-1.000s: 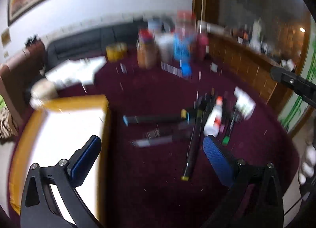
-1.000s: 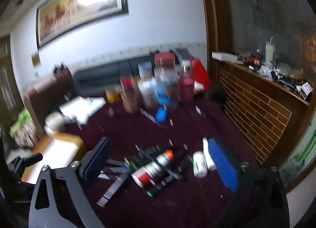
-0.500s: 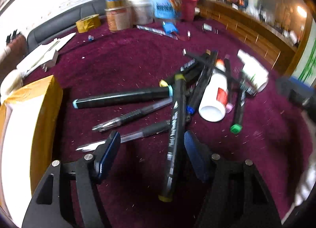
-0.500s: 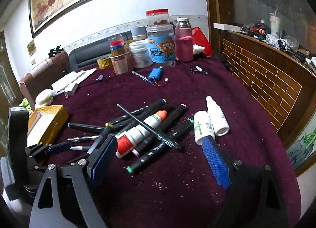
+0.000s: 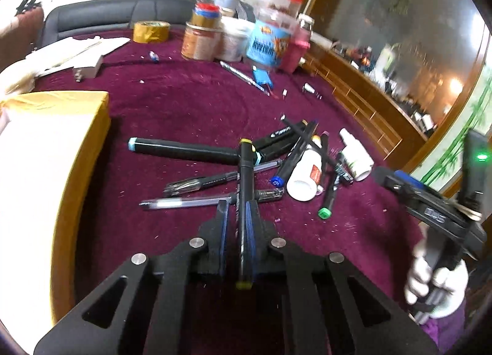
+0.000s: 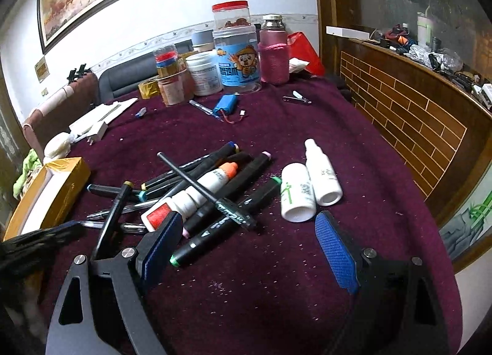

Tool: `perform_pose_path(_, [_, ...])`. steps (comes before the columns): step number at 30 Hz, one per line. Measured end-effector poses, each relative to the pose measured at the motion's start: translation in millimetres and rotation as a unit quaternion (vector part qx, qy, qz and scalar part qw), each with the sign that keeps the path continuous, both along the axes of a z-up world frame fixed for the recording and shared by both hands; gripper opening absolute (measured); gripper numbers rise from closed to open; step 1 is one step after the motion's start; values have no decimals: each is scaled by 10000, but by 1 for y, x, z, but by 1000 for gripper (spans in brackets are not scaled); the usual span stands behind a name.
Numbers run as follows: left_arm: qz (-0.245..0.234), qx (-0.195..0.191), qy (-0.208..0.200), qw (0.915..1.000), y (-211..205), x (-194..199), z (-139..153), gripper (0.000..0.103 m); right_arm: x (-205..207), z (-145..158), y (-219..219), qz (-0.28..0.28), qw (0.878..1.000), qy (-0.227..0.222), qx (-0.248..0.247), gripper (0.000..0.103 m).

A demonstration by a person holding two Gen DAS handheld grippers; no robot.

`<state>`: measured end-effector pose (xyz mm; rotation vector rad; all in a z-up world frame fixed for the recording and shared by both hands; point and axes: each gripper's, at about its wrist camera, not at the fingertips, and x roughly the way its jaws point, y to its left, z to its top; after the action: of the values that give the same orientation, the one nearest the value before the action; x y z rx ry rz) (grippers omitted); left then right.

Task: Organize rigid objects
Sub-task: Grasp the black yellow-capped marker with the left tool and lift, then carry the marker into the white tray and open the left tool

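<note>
Left gripper (image 5: 237, 216), lower centre: pads clamped on a black yellow-capped marker (image 5: 245, 189). Right gripper (image 6: 246, 242), lower frame: jaws wide, nothing between. Mid-frame: pen pile (image 6: 196, 189), two white bottles (image 6: 310, 186). Left edge: yellow box (image 5: 92, 152). Upper centre: jars (image 6: 236, 57).

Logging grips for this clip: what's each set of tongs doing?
Left tongs: closed on the black yellow-capped marker.
Right tongs: open, holding nothing.
</note>
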<state>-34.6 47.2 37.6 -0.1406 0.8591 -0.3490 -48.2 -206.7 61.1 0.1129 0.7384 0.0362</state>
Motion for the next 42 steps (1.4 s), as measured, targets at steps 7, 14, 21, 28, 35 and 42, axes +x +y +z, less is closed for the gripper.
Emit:
perform_pose_path(7, [65, -311, -143, 9994, 22, -17, 11, 8, 10, 1, 10, 86, 9996, 110, -230, 84])
perform_pose_path(14, [-20, 333, 25, 9994, -6, 3, -1, 34, 8, -3, 27, 232, 9995, 201, -94, 84])
perform_pose_path(21, [-323, 350, 318, 9984, -27, 24, -27, 11, 1, -12, 13, 9, 9993, 384, 22, 84])
perform_pose_path(28, [-214, -545, 107, 9982, 10, -4, -4, 12, 15, -8, 29, 251, 9985, 327, -348, 84])
perform_pose_path(35, [-150, -782, 86, 9968, 25, -21, 6, 12, 51, -18, 61, 993, 9831, 529, -1442, 57])
perform_pose_path(42, [-155, -786, 60, 9968, 22, -26, 12, 12, 68, -27, 61, 1531, 9806, 883, -847, 11])
